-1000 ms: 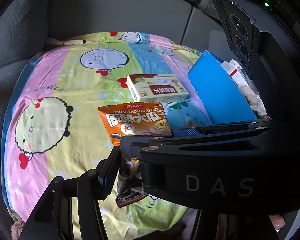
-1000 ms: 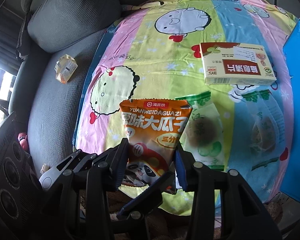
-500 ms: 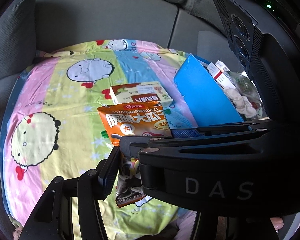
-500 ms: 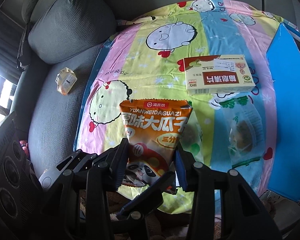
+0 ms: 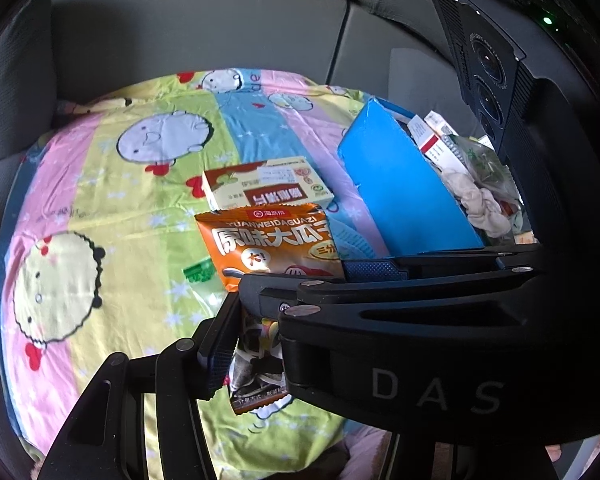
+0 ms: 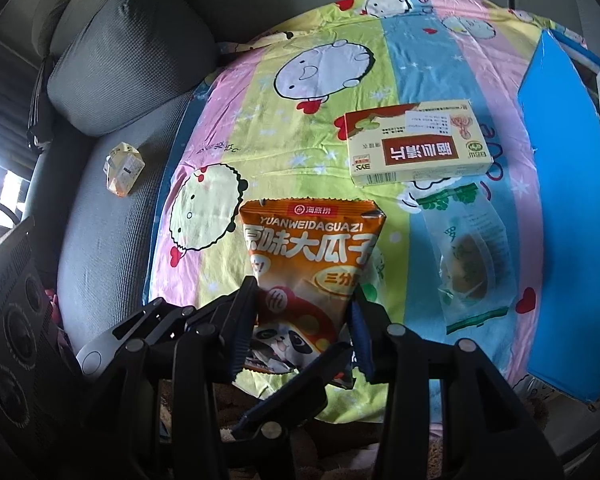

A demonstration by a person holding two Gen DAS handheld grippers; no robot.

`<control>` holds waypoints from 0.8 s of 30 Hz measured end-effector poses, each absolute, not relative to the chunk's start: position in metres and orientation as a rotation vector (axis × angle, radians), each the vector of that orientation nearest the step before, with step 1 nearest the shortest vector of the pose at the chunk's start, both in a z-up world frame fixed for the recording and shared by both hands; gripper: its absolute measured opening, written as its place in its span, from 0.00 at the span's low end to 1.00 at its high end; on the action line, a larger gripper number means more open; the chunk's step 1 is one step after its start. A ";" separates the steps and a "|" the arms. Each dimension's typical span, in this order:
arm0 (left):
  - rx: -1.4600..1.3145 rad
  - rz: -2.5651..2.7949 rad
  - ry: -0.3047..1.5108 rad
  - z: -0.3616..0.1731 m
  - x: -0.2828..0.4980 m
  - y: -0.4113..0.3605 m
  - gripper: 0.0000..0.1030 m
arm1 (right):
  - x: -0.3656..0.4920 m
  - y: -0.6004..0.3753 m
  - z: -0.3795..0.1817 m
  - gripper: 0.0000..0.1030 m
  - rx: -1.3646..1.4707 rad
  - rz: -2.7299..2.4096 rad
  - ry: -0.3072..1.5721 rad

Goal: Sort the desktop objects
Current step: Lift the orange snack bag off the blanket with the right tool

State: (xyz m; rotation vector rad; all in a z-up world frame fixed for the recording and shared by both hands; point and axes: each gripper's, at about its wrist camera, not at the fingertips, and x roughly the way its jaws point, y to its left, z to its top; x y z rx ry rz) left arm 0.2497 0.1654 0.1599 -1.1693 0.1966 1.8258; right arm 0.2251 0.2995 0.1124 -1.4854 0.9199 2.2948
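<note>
One orange seed bag (image 6: 308,276) clamped by both the right gripper (image 6: 304,320) and left gripper (image 5: 288,312), one cream box (image 6: 416,144), one clear pouch (image 6: 472,268) (bin's (image 6: 560,208) blue).

Grey sofa cushion (image 6: 132,56) beside the cartoon-print striped sheet (image 6: 320,128)

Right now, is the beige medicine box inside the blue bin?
No, the beige medicine box lies on the cartoon-print sheet, apart from the blue bin.
</note>
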 end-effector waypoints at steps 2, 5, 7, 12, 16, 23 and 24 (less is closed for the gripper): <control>-1.141 1.829 0.190 0.164 0.252 0.168 0.53 | 0.229 0.302 0.120 0.42 -1.442 2.313 0.909; -1.141 1.814 0.195 0.170 0.253 0.178 0.53 | 0.234 0.309 0.127 0.42 -1.409 2.304 0.915; -1.122 1.825 0.208 0.174 0.255 0.181 0.53 | 0.238 0.314 0.131 0.42 -1.383 2.316 0.927; -1.104 1.815 0.204 0.177 0.260 0.185 0.53 | 0.247 0.318 0.138 0.42 -1.352 2.323 0.911; -1.107 1.810 0.208 0.175 0.261 0.184 0.53 | 0.250 0.318 0.136 0.42 -1.356 2.324 0.919; -1.106 1.791 0.217 0.177 0.269 0.183 0.53 | 0.259 0.316 0.137 0.42 -1.339 2.316 0.937; -1.096 1.786 0.216 0.179 0.271 0.183 0.53 | 0.261 0.316 0.138 0.42 -1.340 2.313 0.933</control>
